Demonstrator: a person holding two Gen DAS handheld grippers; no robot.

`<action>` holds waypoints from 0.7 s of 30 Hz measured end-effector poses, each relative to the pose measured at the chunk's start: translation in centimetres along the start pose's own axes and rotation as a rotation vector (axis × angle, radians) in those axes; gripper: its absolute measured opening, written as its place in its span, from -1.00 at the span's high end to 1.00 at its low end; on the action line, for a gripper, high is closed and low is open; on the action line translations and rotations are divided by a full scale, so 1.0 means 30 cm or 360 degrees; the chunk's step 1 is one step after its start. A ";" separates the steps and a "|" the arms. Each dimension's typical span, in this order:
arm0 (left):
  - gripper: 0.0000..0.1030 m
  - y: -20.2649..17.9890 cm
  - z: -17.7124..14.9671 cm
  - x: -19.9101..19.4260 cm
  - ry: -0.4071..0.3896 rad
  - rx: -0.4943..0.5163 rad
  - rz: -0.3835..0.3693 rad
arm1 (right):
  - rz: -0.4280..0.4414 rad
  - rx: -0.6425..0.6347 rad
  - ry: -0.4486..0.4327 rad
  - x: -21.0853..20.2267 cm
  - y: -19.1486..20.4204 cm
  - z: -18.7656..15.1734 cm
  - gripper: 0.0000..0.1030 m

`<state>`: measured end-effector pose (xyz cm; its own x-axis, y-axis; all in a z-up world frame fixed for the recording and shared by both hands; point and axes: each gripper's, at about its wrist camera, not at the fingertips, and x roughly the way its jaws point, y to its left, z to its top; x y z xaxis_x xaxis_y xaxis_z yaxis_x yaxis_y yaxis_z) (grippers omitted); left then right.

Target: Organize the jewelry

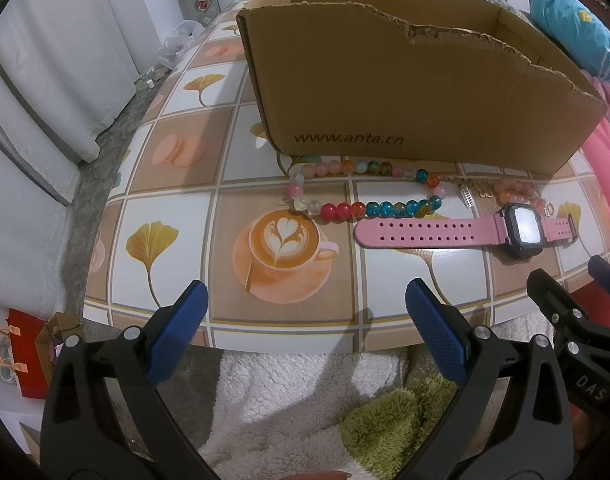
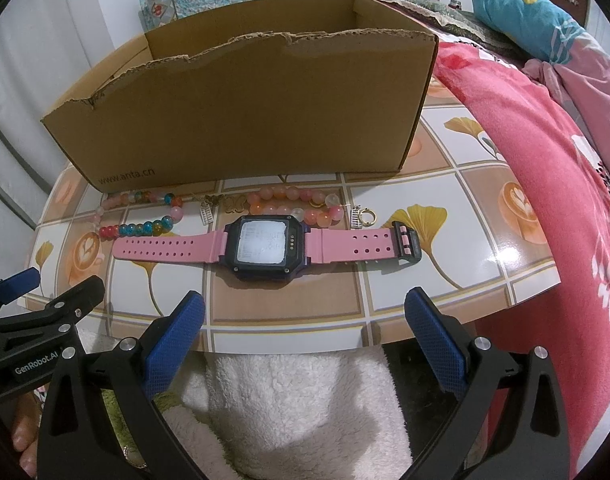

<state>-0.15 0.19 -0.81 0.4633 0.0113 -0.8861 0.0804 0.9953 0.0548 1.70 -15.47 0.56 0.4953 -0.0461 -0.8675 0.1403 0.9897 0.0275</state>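
A pink-strapped watch [image 2: 265, 249] lies flat on the patterned table [image 2: 485, 256], also in the left wrist view [image 1: 465, 230]. Behind it lie a multicoloured bead bracelet [image 1: 361, 190] [image 2: 145, 216], a pink bead bracelet [image 2: 297, 204] [image 1: 513, 190], gold chains with charms [image 2: 225, 204] and a small ring [image 2: 369, 215]. An open cardboard box [image 1: 405, 92] [image 2: 245, 112] stands behind them. My left gripper [image 1: 305, 328] is open and empty at the table's front edge, left of the watch. My right gripper [image 2: 305, 328] is open and empty, just in front of the watch.
A red floral blanket [image 2: 565, 160] and blue pillow [image 2: 525, 12] lie on the right. White fleece [image 2: 297, 408] and green fluff [image 1: 393, 420] sit below the table edge. Paper bags [image 1: 29, 356] stand on the floor at left.
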 end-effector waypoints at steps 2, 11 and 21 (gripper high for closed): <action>-0.86 -0.002 -0.003 -0.002 0.0001 0.0000 0.0001 | 0.0000 0.0001 0.0000 -0.001 -0.001 0.000 -0.90; -0.86 -0.003 -0.006 -0.001 0.0009 0.0003 0.0003 | 0.0001 0.0000 0.0001 0.001 0.000 0.000 -0.90; -0.86 -0.007 -0.007 0.014 0.0025 0.0008 0.0010 | 0.0002 0.0002 0.0004 0.005 -0.001 -0.004 -0.90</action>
<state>-0.16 0.01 -1.29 0.4500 0.0192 -0.8928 0.0821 0.9946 0.0628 1.67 -15.49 0.38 0.4936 -0.0442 -0.8686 0.1404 0.9897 0.0294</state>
